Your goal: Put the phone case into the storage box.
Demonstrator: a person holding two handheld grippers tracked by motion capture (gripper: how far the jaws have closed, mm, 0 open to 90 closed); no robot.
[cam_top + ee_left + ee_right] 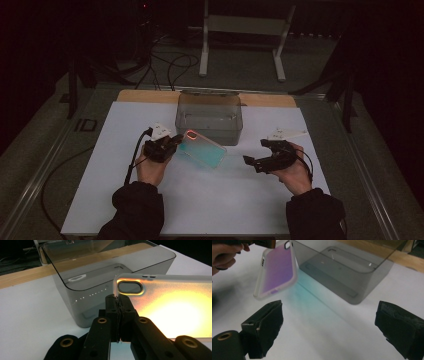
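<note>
Both forearms, in dark sleeves, come in from the near edge, each hand gripping its tongs from below. The left tongs point forward and to the right, with their jaws pressed tightly together. The right tongs point to the left, with their jaws standing wide apart and nothing between them.

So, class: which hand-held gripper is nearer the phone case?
Left. The left hand-held gripper is clamped on the phone case at its corner; the right hand-held gripper is open, apart from it.
</note>
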